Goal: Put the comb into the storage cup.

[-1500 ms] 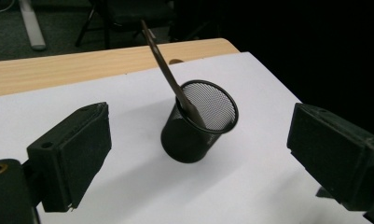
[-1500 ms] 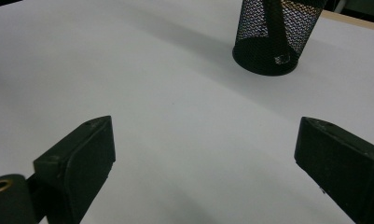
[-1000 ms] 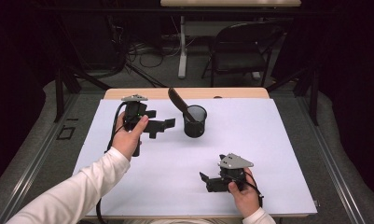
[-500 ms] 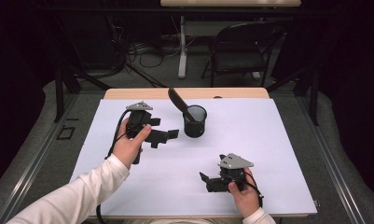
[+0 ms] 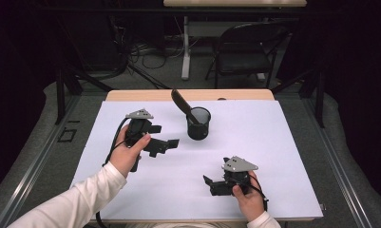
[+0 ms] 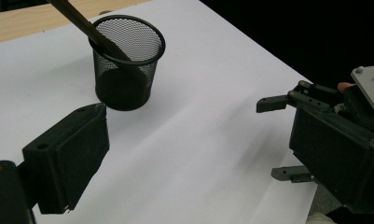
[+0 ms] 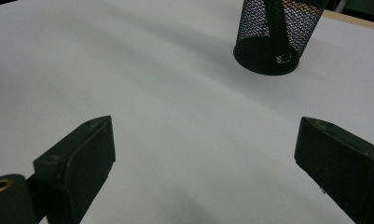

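High view: mesh cup [image 5: 198, 123] stands upright near table [image 5: 283, 142] centre, a bit toward 12 o'clock, with the dark spatula-like tool [image 5: 183, 104] already standing in it, handle leaning toward 11 o'clock, so the placing looks done and what's left is probably just pulling clear. Left gripper [image 5: 169, 144] sits at about 8 o'clock of the cup, near but apart, jaws open and holding nothing; right gripper [image 5: 208, 183] rests low at 6 o'clock, well apart from the cup. Versus 1.0 s ago the left gripper has backed off and dropped toward the person; right gripper and cup unchanged. Left gripper view: cup [image 6: 125, 63] at 12 o'clock beyond the one jaw that shows, tool handle [image 6: 89, 30] leaning over the rim, nothing gripped; the right gripper [image 6: 315, 135] farther off at 3 o'clock, jaws apart. Right gripper view: both jaws spread wide with bare white table [image 7: 166, 107] between them, empty; cup [image 7: 275, 35] far off at 1 o'clock.
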The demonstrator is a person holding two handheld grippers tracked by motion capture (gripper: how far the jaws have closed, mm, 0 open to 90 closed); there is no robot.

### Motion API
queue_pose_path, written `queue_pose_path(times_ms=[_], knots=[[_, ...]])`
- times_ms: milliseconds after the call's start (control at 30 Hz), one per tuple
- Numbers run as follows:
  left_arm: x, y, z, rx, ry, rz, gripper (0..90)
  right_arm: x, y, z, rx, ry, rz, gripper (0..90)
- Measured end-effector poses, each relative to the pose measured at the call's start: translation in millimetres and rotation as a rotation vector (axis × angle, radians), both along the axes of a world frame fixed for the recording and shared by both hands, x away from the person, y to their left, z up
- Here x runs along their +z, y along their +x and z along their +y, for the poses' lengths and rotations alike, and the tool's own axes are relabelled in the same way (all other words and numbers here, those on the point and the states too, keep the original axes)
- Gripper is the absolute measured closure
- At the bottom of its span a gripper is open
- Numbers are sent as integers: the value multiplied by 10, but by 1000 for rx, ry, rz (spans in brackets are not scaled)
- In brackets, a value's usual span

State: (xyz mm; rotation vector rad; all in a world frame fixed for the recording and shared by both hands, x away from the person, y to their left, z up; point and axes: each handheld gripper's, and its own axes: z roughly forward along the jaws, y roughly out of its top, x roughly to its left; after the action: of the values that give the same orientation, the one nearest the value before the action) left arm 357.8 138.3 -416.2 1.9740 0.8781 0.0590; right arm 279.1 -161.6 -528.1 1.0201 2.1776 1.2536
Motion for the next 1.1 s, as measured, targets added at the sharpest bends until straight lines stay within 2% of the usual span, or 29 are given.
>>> queue_pose_path(times_ms=[167,500,733,900,1100], knots=[[-80,-26,54,2,19,1,52,-5,-1,8,3,-3,2,49],[-239,-87,172,13,-4,25,52,-7,0,12,3,-2,3,48],[-300,-133,265,29,-9,5,52,-10,2,13,3,-1,2,49],[-334,-173,320,32,-28,14,58,-9,0,15,1,-1,4,49],[-350,-239,369,27,-28,0,58,-12,1,16,4,-4,3,49]])
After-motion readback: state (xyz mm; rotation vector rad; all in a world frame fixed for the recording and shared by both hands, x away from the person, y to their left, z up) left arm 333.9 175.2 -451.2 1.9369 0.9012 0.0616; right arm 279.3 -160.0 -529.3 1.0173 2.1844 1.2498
